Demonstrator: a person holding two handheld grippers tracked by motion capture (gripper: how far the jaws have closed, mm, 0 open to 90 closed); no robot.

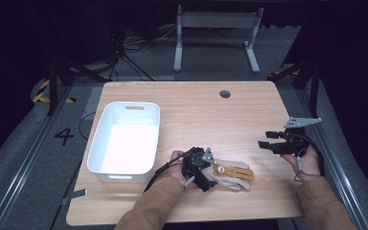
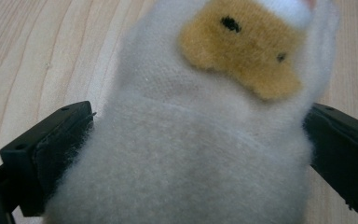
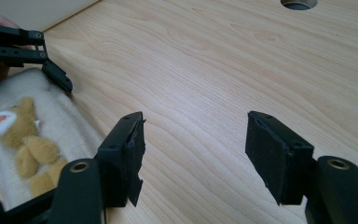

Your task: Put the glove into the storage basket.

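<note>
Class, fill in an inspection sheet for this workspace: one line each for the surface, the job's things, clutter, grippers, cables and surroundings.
Surface: light wooden table, with a round hole near the far edge.
Job's things: fluffy cream glove with a tan bear figure, lying flat near the front edge; white bin to its left, nothing seen inside.
Clutter: nothing seen.
Grippers: left gripper has one jaw on each side of the glove's cuff, pressed into the fluff; right gripper is open over bare wood, holding nothing.
Cables: black cable trails from the left gripper; more cables on the floor beyond.
Surroundings: grey floor, white table legs behind, dark background.
</note>
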